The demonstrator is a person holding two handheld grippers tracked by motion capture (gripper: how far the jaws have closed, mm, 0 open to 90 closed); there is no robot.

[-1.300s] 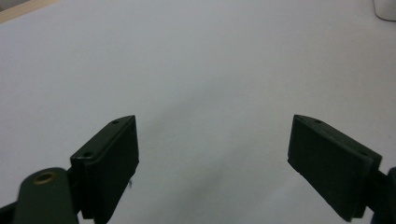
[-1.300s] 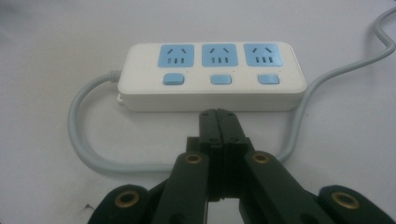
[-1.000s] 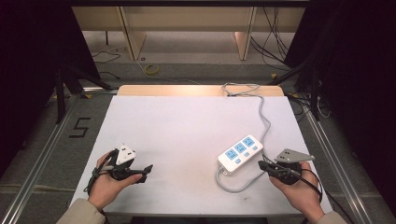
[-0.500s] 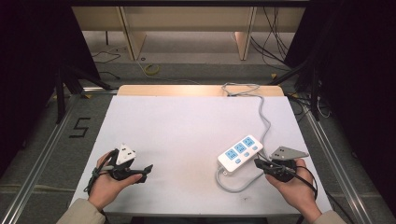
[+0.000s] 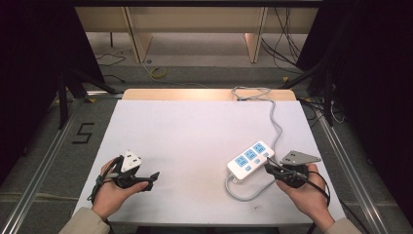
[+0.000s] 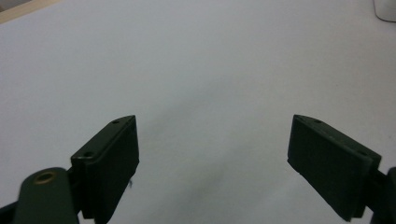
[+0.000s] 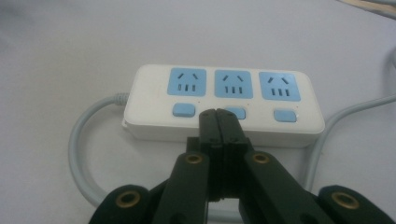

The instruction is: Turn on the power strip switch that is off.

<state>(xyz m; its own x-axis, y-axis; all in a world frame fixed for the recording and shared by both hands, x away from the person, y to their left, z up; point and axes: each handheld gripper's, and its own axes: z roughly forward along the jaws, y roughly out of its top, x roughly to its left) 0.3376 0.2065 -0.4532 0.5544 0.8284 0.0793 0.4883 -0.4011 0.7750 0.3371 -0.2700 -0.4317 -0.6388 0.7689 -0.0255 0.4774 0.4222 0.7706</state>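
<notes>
One power strip (image 5: 250,160) with three blue sockets; right gripper (image 7: 218,116) closed empty at it, left gripper (image 6: 212,163) wide open, empty.

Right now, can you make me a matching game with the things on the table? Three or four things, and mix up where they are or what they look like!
Things:
1. left gripper
2. right gripper
3. power strip
4. cable

What fits:
A. white with three blue sockets
B. jaws wide open over bare table
C. grey, runs off the far edge of the table
D. jaws closed, tips at the middle blue button

Pairs: 1-B, 2-D, 3-A, 4-C
</notes>
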